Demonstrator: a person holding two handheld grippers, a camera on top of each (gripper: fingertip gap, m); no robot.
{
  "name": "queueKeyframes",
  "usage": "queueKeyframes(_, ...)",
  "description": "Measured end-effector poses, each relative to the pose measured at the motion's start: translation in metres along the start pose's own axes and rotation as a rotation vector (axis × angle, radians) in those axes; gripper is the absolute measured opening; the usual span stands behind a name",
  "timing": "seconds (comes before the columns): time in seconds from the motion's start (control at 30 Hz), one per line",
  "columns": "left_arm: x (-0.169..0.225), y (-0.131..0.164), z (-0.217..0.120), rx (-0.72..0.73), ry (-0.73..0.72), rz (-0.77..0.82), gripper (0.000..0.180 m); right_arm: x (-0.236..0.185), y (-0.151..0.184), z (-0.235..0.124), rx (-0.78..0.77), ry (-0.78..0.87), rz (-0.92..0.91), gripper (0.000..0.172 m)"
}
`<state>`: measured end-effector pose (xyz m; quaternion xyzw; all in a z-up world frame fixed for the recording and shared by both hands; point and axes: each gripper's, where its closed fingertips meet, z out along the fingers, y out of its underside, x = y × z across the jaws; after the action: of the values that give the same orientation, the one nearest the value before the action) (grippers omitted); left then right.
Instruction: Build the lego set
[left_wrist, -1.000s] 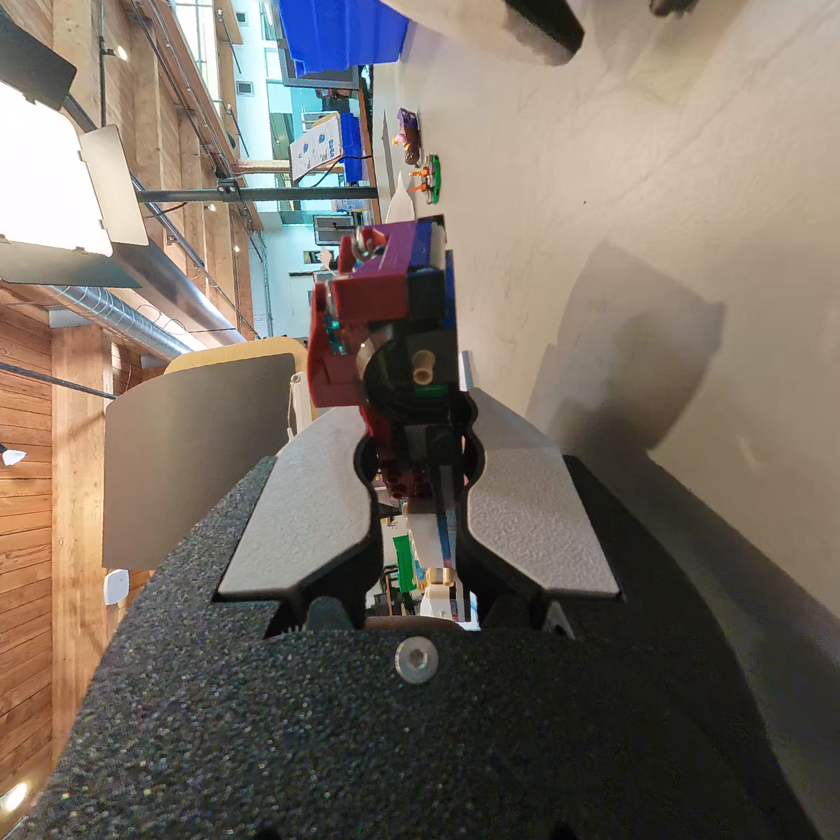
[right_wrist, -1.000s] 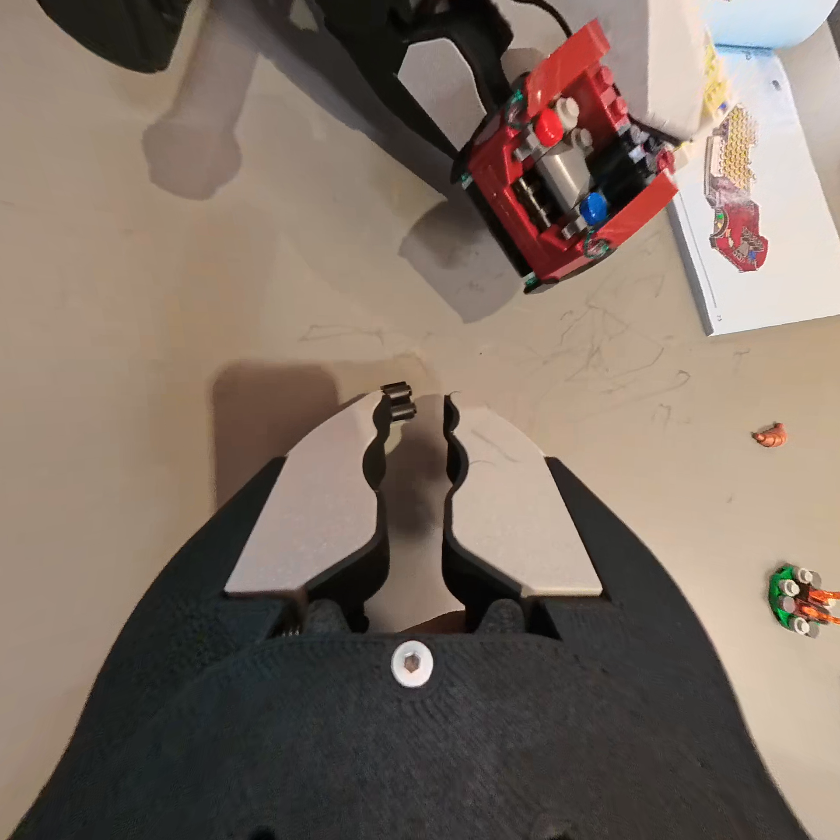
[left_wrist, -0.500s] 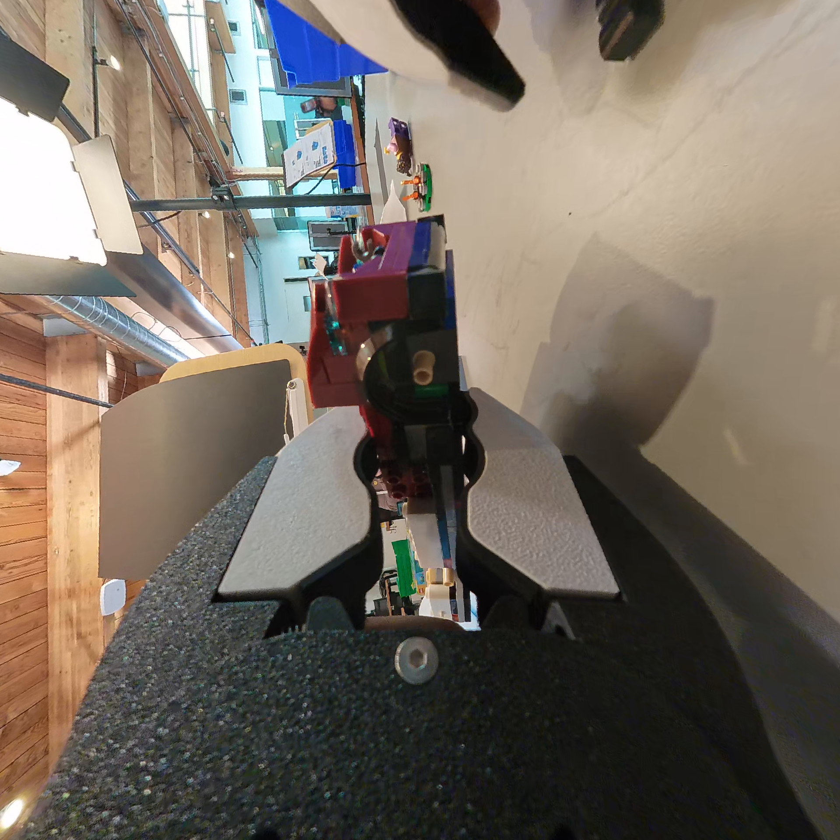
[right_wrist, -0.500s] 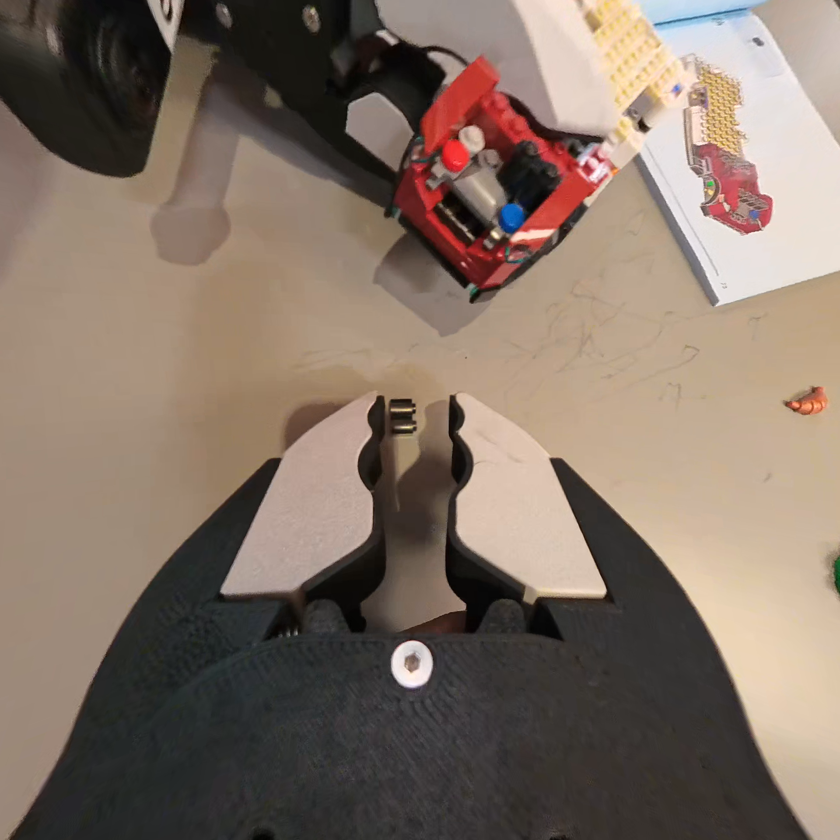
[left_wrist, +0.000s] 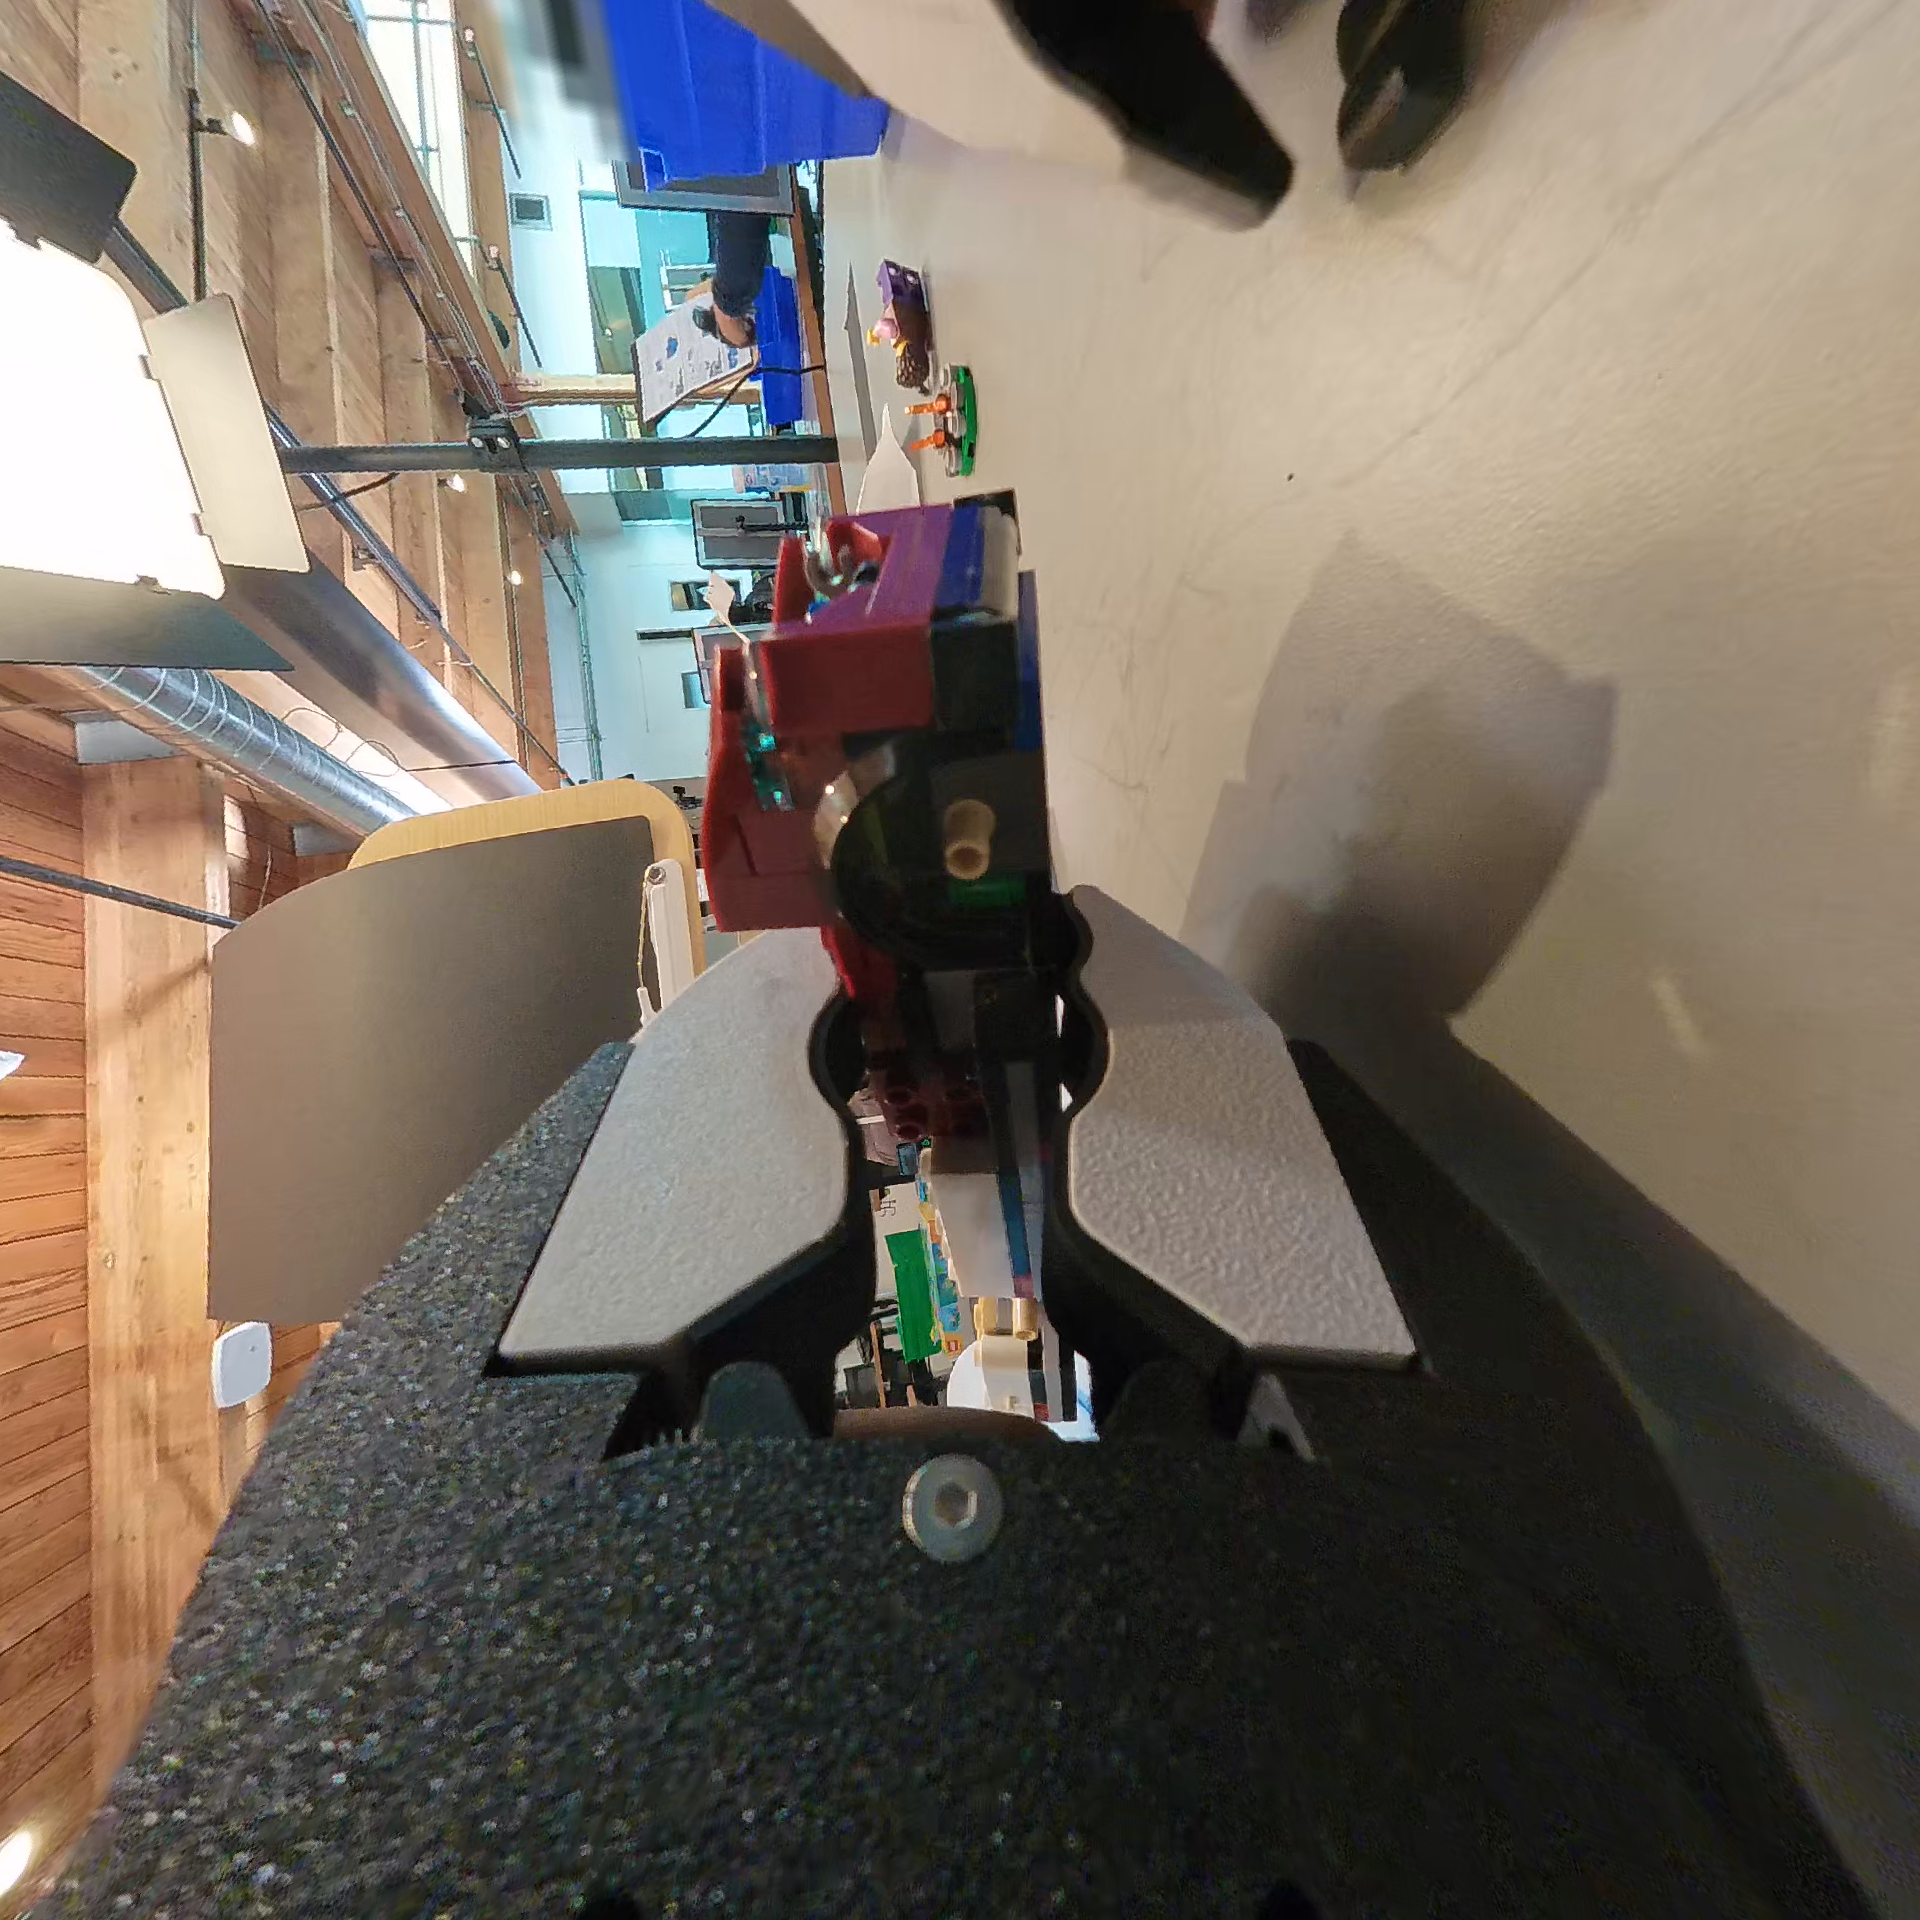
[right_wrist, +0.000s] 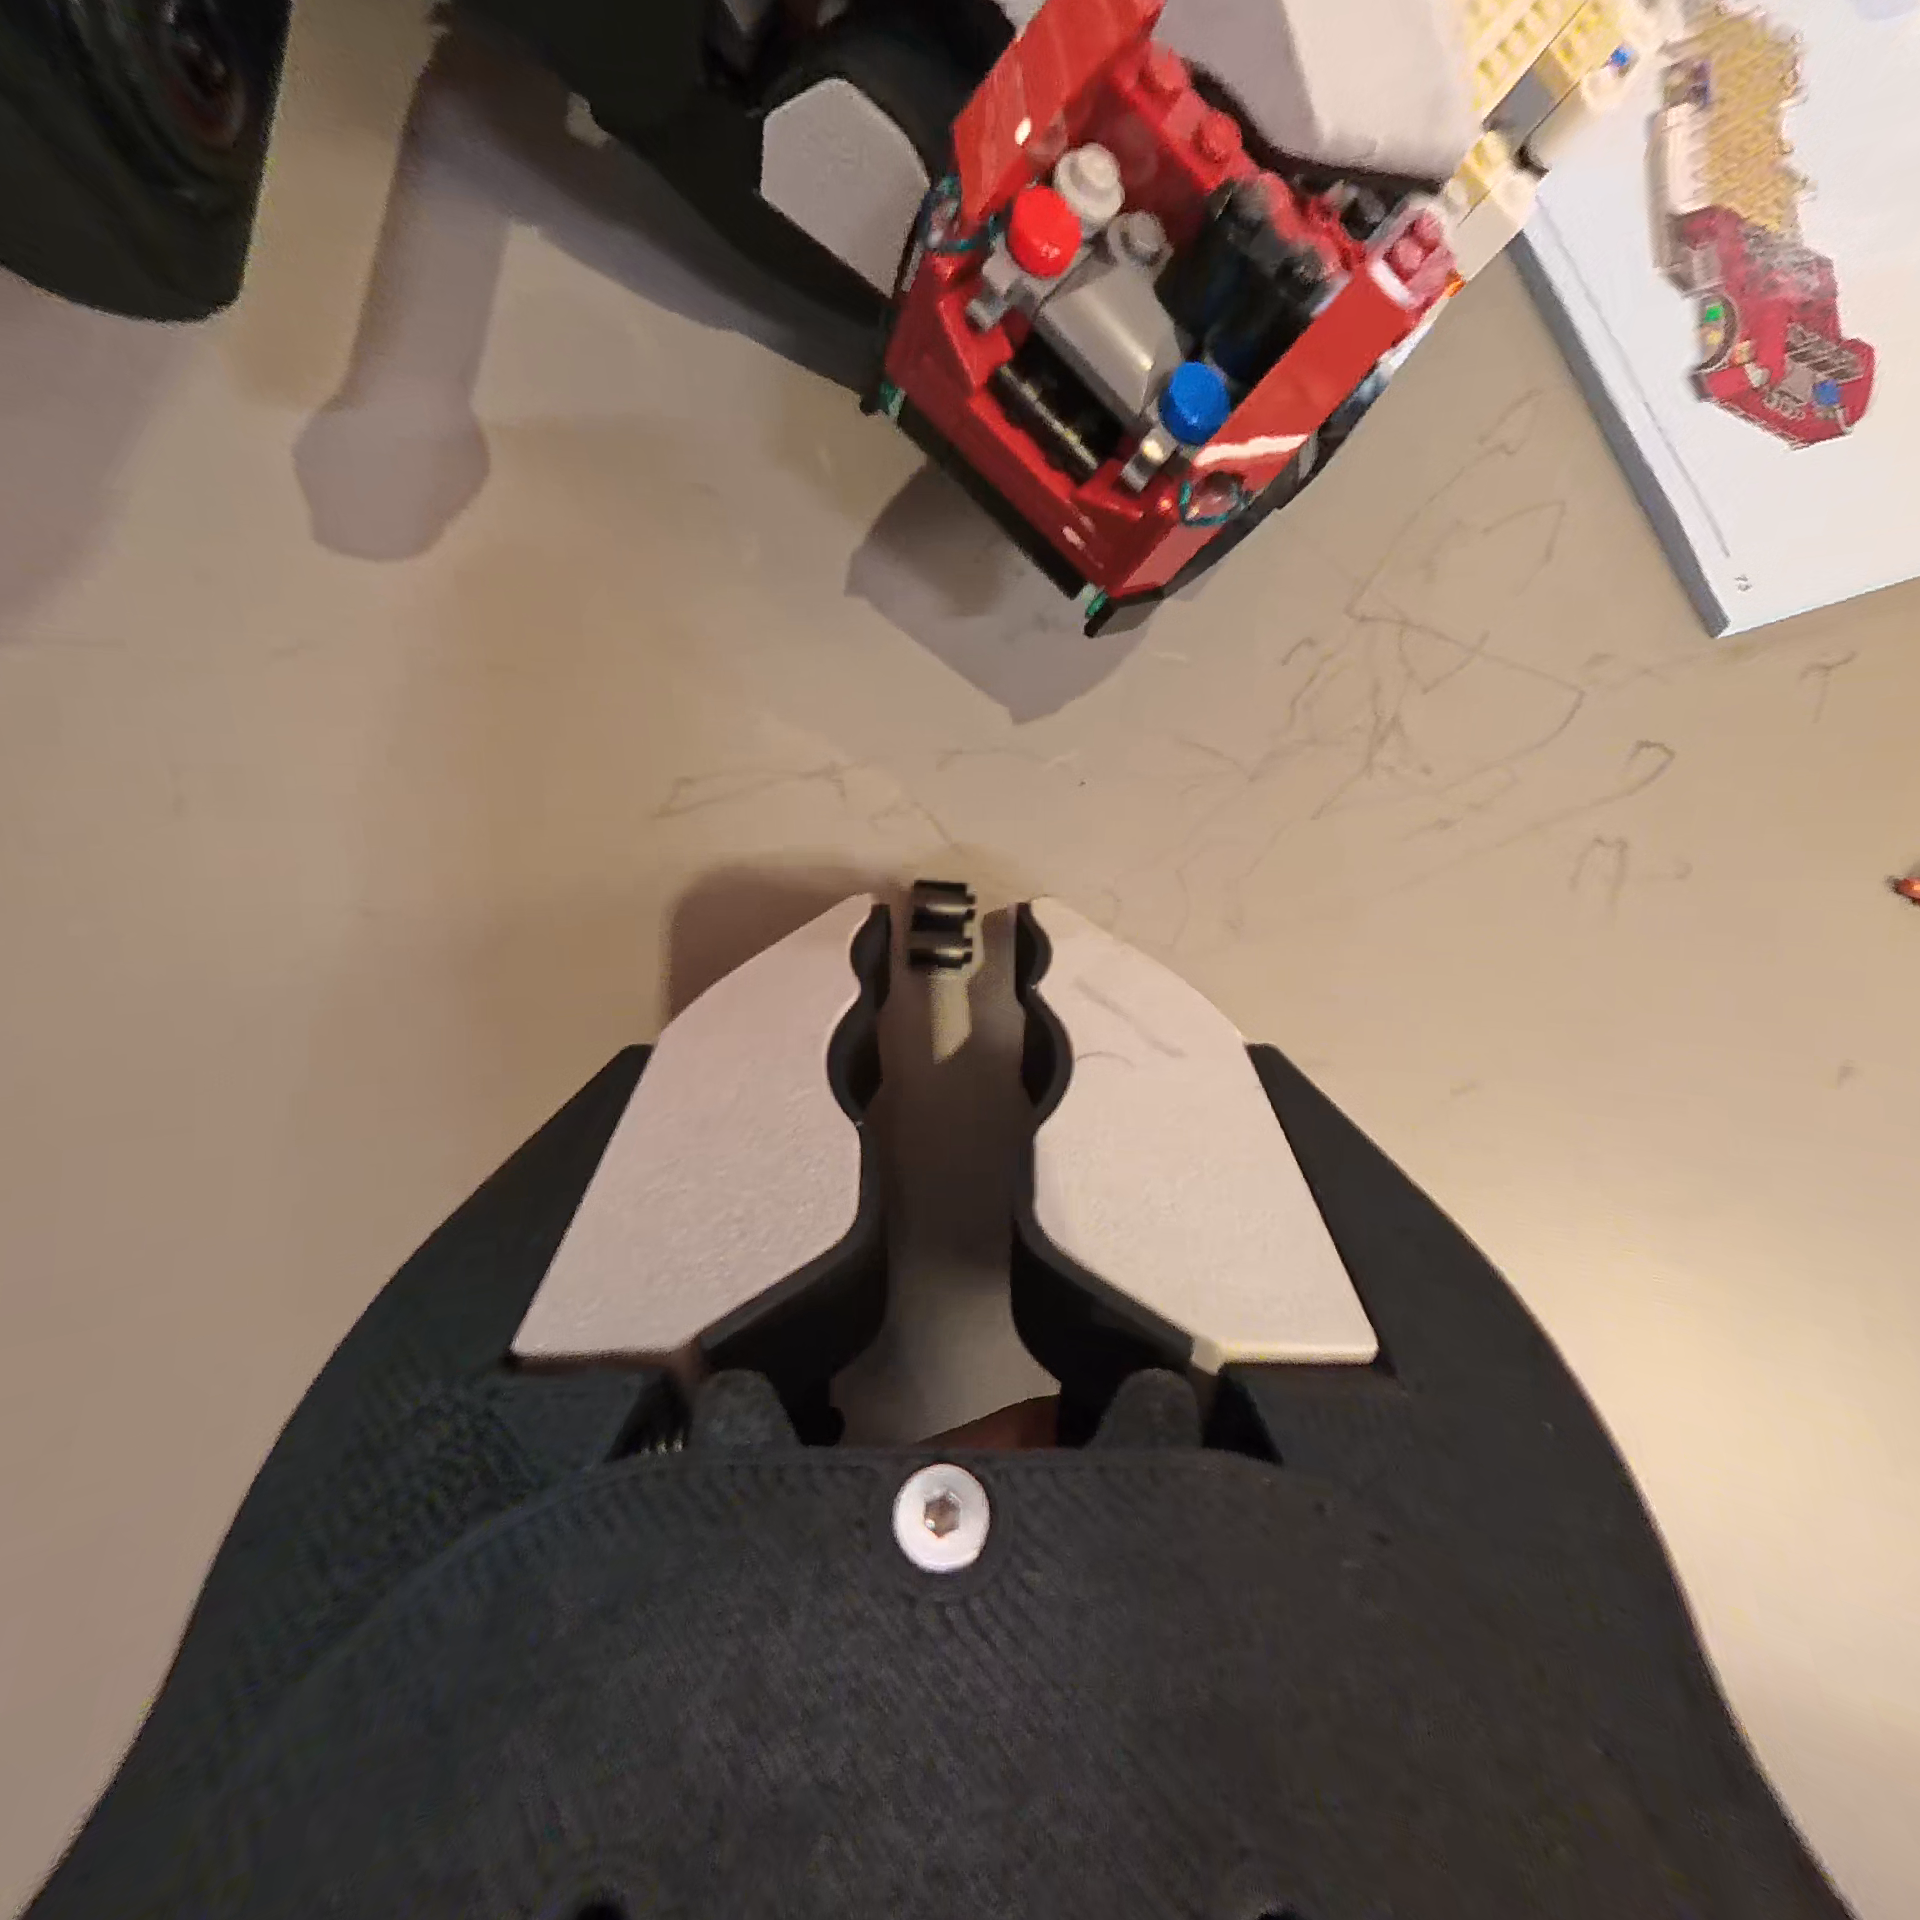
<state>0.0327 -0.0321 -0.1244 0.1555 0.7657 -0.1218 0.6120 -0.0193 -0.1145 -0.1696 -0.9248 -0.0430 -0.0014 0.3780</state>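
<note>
Your left gripper (left_wrist: 961, 997) has its jaws clamped on a red brick-built vehicle (left_wrist: 883, 748), both pads pressed against the dark lower body, so the model sticks out past the fingertips. In the right wrist view that same vehicle (right_wrist: 1132, 343) hangs just above the beige counter (right_wrist: 416, 779), its open top showing a red stud, a blue stud and grey parts.

Your right gripper (right_wrist: 945, 925) sits low over the counter, on the near side of the vehicle and well apart from it. Its jaws are spread, and a small black toothed piece (right_wrist: 940, 925) stands between the tips. It lies close to the left fingertip, with a clear gap to the right one, so it is not pinched.

An open instruction booklet (right_wrist: 1766, 343) lies on the counter just to the right of the vehicle. A tiny orange piece (right_wrist: 1907, 886) shows at the view's right edge, far from the vehicle. Beyond the vehicle in the left wrist view stand a green round piece with orange bits (left_wrist: 956, 421) and a purple and brown build (left_wrist: 904, 312).
</note>
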Motion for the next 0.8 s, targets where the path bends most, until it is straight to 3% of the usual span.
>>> queueKeyframes(0.13,0.000,0.001,0.001,0.001,0.005,-0.003,0.035,0.008,-0.009,-0.007,0.064,0.004,0.069,0.022)
queueKeyframes(0.8,-0.004,-0.003,0.003,0.007,0.008,0.009,0.034,-0.004,-0.003,0.000,-0.013,0.022,-0.018,0.014)
